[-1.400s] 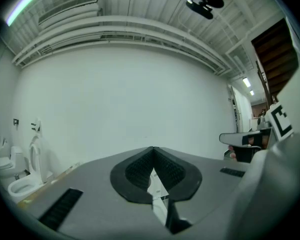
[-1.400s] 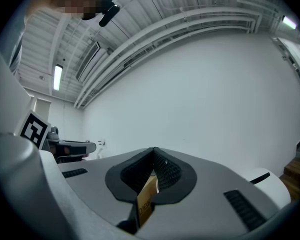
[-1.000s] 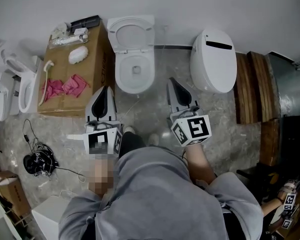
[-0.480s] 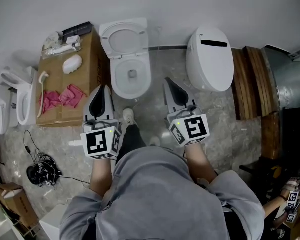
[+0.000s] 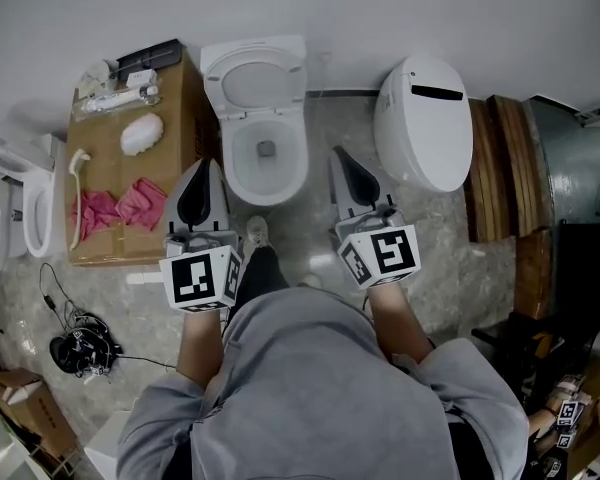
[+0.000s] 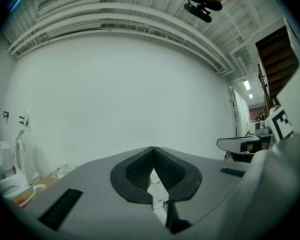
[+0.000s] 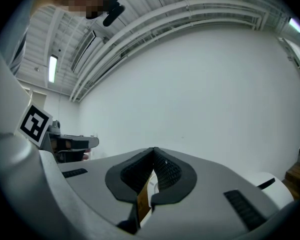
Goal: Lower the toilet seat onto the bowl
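Head view first: the white ceramic toilet bowl sits against the far wall, and its white oval toilet seat is tipped up at the far end, off the bowl rim. The left gripper is just left of the bowl's near end and the right gripper is just right of it. Neither touches the bowl. Further right is a second white toilet with a closed lid. On the left there's a brown cardboard box with a crumpled pink cloth lying on it. A black tangle of cable lies on the grey stone floor at the near left.

Left gripper view: the left gripper's dark ribbed pads are clenched tip to tip with nothing between them, pointing level at the plain white wall. The right gripper's marker cube peeks in on the right.

Right gripper view: same deal. The right gripper is clamped together on nothing and faces the white wall, with the left gripper's marker cube on the left.
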Demonstrator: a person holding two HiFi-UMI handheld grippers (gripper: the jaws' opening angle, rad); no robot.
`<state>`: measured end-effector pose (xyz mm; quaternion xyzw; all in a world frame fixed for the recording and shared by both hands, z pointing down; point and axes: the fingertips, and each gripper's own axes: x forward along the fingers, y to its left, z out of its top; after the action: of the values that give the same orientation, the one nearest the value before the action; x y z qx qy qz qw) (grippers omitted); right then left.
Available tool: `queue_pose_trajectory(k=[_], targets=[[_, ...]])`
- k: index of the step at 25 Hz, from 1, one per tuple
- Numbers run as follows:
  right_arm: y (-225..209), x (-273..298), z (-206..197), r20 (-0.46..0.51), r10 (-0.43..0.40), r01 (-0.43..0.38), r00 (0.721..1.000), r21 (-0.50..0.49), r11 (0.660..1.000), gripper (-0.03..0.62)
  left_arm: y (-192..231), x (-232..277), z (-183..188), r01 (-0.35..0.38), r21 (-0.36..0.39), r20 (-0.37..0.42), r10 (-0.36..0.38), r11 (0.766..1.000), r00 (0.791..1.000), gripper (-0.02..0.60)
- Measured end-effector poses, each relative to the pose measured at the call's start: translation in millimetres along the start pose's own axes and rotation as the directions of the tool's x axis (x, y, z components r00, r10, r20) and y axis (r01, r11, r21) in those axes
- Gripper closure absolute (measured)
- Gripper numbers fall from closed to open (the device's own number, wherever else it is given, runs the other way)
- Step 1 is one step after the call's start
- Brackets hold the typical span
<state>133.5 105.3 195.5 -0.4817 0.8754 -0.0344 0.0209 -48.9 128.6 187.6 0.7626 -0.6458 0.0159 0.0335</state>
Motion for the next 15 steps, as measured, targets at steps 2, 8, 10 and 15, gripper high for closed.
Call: queue_pose_trajectory(k=[2, 8, 10, 15], targets=[[0, 22, 4, 0.006, -0.013, 0.013, 1.000, -0.006, 1.000, 0.595, 18, 15, 1, 0.003, -0.010, -0.002, -0.003, 1.000, 1.000, 0.581], [3, 81, 11, 0.007, -0.040, 0.040, 0.999, -0.032, 0.999, 0.595, 72, 62, 7, 0.014, -0.027, 0.003, -0.014, 1.000, 1.000, 0.582], [3, 98, 11, 0.004, -0.055, 0.055, 0.998, -0.035, 0.998, 0.595, 88, 75, 8, 0.023, -0.031, 0.002, -0.022, 0.999, 1.000, 0.582], [3, 138, 14, 0.007, -0.087, 0.087, 0.996, -0.044, 0.995, 0.595, 121, 105, 7, 0.035, -0.037, -0.001, -0.035, 0.999, 0.999, 0.581]])
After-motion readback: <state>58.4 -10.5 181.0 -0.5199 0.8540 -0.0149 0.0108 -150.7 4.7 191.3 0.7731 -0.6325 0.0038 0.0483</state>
